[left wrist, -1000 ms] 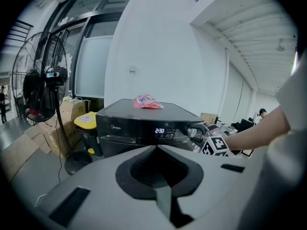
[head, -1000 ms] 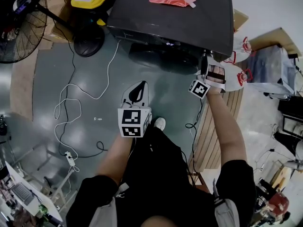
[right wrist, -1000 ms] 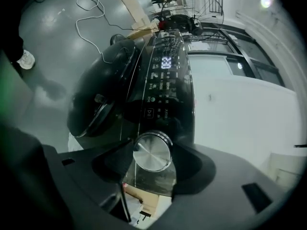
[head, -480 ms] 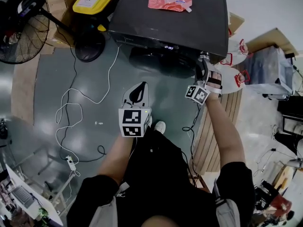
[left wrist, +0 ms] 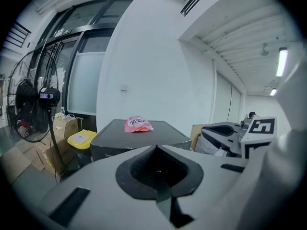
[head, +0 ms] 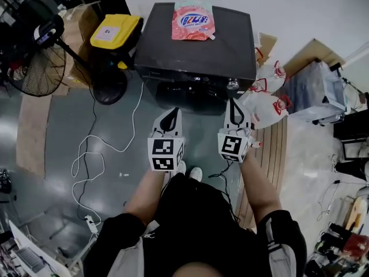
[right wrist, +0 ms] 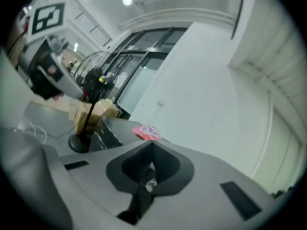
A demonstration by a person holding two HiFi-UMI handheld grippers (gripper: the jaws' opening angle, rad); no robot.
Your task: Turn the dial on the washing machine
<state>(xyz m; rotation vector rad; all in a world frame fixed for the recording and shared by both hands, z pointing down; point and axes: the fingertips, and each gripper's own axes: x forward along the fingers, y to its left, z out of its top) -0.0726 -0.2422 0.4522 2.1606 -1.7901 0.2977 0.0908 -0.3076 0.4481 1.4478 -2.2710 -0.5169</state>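
Grey floor (head: 57, 137) is seen beneath everything, and on it the black washing machine (head: 196, 51) is set against a white wall. A standing fan (head: 34, 68) and a yellow-lidded bin (head: 115, 32) are placed to the machine's left. A pink detergent pouch (head: 193, 21) is laid flat on its top. The left gripper (head: 172, 112) is held well short of the machine, its jaws pressed together on nothing. The right gripper (head: 233, 101) is pointed at the front panel, its jaws likewise closed and empty. The small silver dial (head: 232, 85) is found at that panel's right end, just beyond the right gripper's tips and not touched by them.
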